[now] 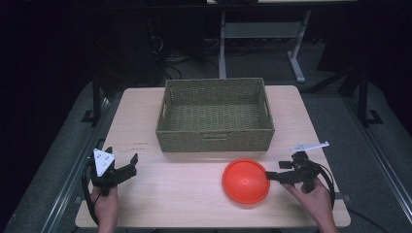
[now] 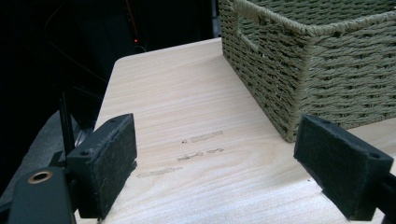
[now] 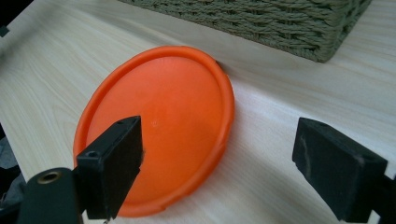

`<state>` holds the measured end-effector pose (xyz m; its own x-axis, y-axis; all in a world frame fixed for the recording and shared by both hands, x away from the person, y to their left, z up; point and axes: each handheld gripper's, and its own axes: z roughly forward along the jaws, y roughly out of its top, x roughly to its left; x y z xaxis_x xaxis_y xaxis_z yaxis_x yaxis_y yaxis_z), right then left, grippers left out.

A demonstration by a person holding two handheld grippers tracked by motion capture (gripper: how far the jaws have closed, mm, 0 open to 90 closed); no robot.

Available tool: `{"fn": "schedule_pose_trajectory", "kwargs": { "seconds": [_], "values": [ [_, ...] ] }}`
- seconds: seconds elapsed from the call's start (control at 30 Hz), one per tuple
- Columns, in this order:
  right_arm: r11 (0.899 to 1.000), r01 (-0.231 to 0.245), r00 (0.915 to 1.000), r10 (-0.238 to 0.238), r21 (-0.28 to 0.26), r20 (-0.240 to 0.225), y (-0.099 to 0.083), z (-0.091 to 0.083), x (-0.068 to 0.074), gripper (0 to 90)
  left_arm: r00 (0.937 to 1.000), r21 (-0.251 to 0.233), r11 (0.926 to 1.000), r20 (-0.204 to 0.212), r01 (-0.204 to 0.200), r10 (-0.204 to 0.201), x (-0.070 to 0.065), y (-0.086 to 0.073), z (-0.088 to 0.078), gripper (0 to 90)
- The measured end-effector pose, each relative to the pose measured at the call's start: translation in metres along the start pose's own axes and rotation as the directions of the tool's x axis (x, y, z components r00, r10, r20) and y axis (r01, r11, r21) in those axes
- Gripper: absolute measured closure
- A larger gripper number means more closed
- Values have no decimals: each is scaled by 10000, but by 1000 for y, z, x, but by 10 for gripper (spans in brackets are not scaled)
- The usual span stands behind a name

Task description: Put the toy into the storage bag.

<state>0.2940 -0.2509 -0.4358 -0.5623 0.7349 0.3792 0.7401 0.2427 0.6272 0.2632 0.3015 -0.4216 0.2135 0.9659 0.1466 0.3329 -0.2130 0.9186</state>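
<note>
An orange plate (image 1: pixel 246 181) lay upside down on the wooden table (image 1: pixel 184 194), a little right of the middle in the lower part of the high view. It sat just in front of a green woven basket (image 1: pixel 215 137) that filled the middle of the frame. The right gripper (image 1: pixel 272 175) was at the lower right, held in a hand (image 1: pixel 316 199), and its tips reached the right edge of the plate. In the right gripper view its jaws were spread wide, one over the plate's rim and one over bare table, pinching nothing. The left gripper (image 1: pixel 127 164) was at the lower left, well apart from the plate. Its jaws were spread wide too, with only table between them.
</note>
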Motion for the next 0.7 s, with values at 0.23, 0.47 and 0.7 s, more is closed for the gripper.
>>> {"fn": "schedule_pose_trajectory", "kwargs": {
  "seconds": [0.23, 0.47, 0.7],
  "values": [
    [9995, 25, 10000, -23, 313, -66, 8, 11, 1, 180, 10000, -54, 9999, -23, 89, -89, 0, 0, 0, 127],
    [9959, 342, 9994, -337, 840, -68, 12, 25, 4, 296, 9999, -25, 9999, -33, 144, -145, 1, -1, 0, 127],
    [9943, 262, 9991, -294, 1030, 305, 8, 30, 3, 336, 10000, 24, 10000, -10, 41, -41, 0, 0, 0, 127]
  ]
}}
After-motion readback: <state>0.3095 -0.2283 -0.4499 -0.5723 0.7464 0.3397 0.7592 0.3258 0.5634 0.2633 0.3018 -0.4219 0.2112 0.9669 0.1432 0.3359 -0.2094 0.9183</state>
